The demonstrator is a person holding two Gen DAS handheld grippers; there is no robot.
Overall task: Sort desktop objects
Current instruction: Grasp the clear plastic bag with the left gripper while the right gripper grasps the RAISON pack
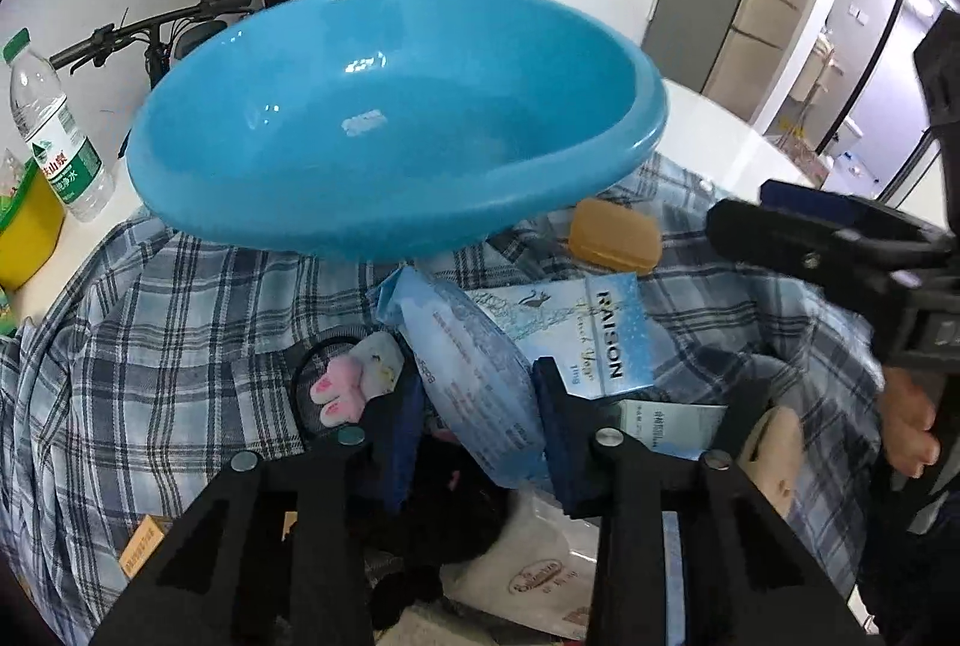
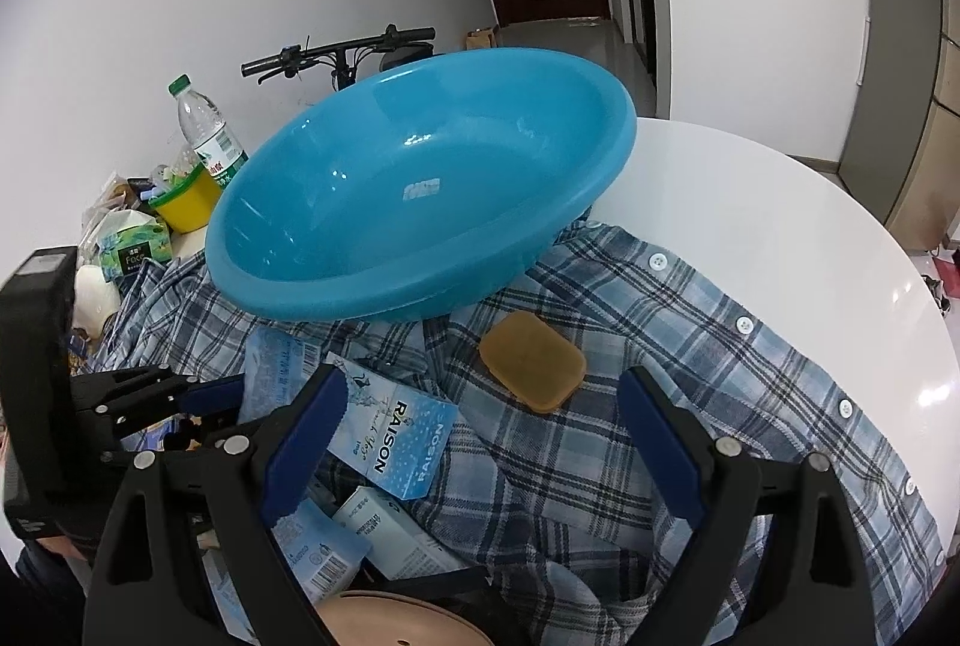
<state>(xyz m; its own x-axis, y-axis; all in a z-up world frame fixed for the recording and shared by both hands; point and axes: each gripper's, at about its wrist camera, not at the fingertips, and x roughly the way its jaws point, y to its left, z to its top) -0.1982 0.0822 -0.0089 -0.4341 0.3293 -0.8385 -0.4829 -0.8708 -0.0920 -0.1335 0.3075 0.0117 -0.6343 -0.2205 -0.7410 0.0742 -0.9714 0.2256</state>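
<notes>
A blue plastic basin [image 1: 396, 117] rests tilted on a plaid shirt [image 1: 150, 346]; it also shows in the right wrist view [image 2: 432, 190]. My left gripper [image 1: 474, 394] stands around a light blue wipes packet [image 1: 480, 382], its pads beside the packet. A RAISON box [image 1: 588, 340] and an amber soap case [image 1: 615, 235] lie behind it. My right gripper [image 2: 480, 406] is open and empty above the shirt [image 2: 660, 376], between the RAISON box [image 2: 390, 436] and the amber case [image 2: 531, 361].
A water bottle [image 1: 54, 129] and a yellow tub [image 1: 27, 220] stand at the far left. A pink bunny clip [image 1: 348, 388], a tissue pack [image 1: 540, 580] and small boxes lie near me. The white table [image 2: 780, 202] curves away on the right. A bicycle handlebar [image 2: 342, 51] is behind.
</notes>
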